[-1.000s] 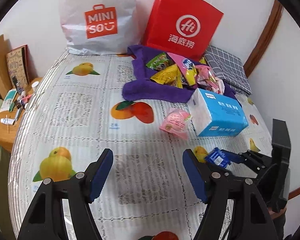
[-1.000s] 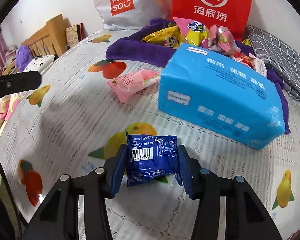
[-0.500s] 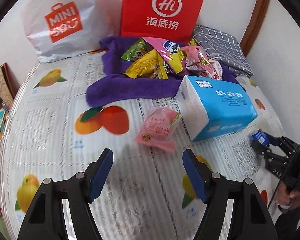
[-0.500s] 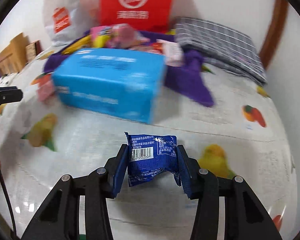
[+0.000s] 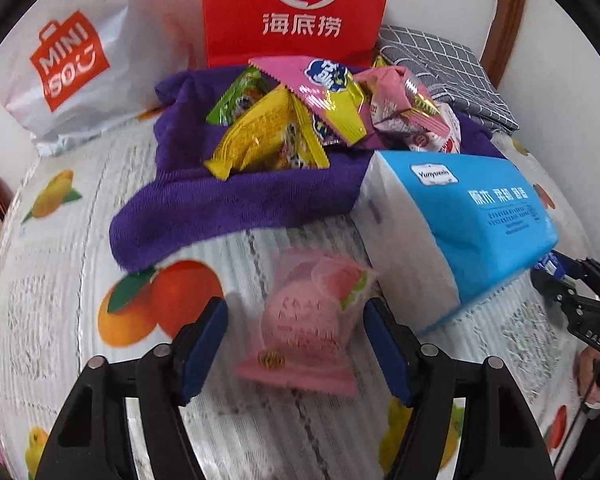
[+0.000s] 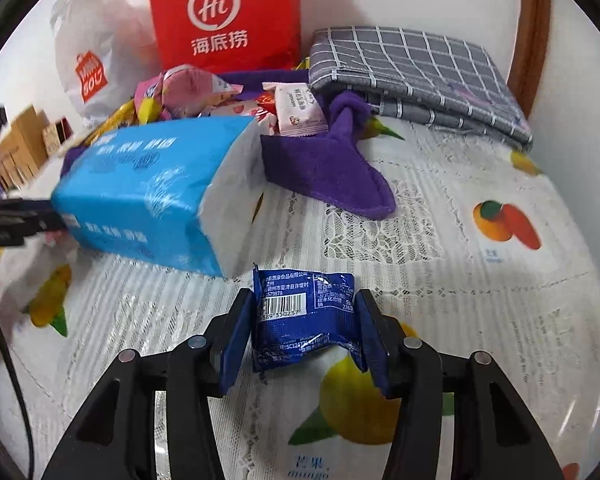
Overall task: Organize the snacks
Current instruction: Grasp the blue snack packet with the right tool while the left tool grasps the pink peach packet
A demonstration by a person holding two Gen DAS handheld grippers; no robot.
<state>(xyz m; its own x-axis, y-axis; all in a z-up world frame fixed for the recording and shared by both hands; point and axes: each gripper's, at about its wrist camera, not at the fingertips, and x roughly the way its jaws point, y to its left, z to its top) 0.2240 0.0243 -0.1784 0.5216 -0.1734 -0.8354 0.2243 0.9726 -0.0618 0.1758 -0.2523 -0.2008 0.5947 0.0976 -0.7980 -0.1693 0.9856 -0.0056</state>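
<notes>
Straddling the pink snack packet (image 5: 312, 320), the left tool (image 5: 296, 340) has just been narrowing, pads clear. Right tool (image 6: 302, 324), just widening, still touches the blue snack packet (image 6: 306, 316).

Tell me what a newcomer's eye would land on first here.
The red bag standing against the wall, with bright snack packets heaped on a purple towel before it. Nearer, the big blue tissue pack lies on the fruit-print cloth, with a pink packet left of it.
</notes>
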